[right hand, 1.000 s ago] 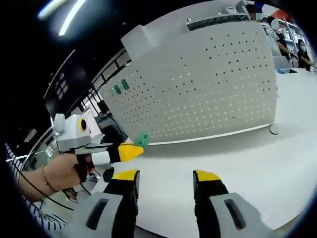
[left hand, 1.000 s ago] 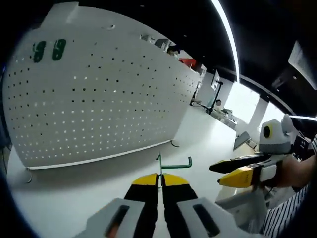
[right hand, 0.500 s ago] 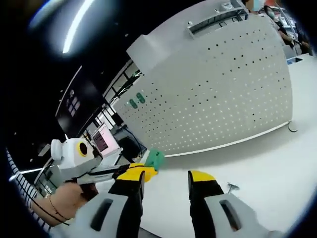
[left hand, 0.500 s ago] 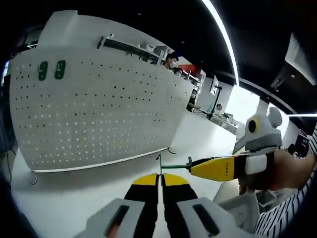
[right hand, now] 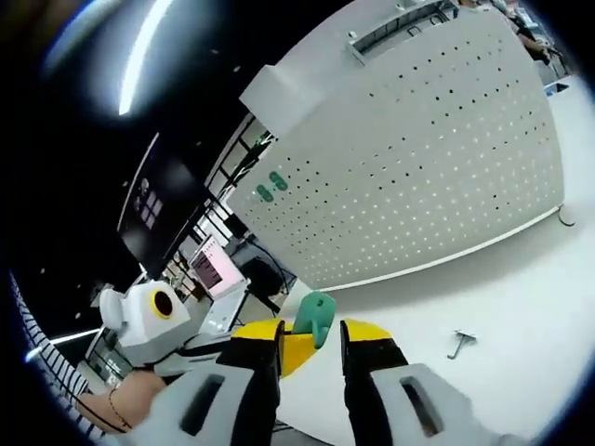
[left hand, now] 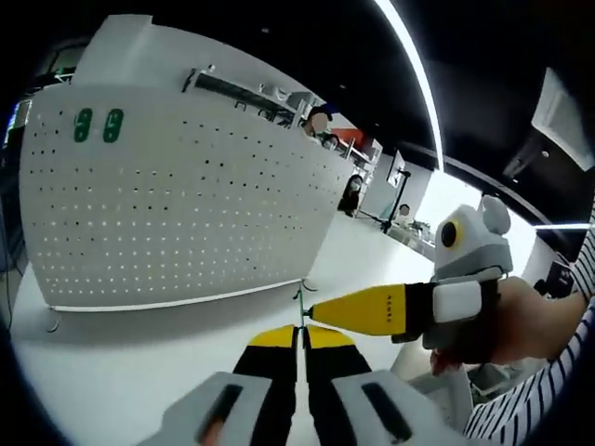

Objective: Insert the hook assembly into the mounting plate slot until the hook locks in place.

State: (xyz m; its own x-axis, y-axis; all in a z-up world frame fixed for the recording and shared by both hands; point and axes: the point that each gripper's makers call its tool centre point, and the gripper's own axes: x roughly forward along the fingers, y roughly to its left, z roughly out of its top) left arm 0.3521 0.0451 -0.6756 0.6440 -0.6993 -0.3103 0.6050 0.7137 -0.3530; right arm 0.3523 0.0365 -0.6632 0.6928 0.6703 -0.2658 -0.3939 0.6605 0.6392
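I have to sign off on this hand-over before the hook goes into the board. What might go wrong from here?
1. The left hand-held gripper pinches the green hook by thin wire at its tips; the right hand-held gripper closing around it may twist it or knock it loose.
2. The pegboard has many identical small holes, so the hook may enter a wrong one.
3. A small metal part lies loose on the white table and may get swept aside.
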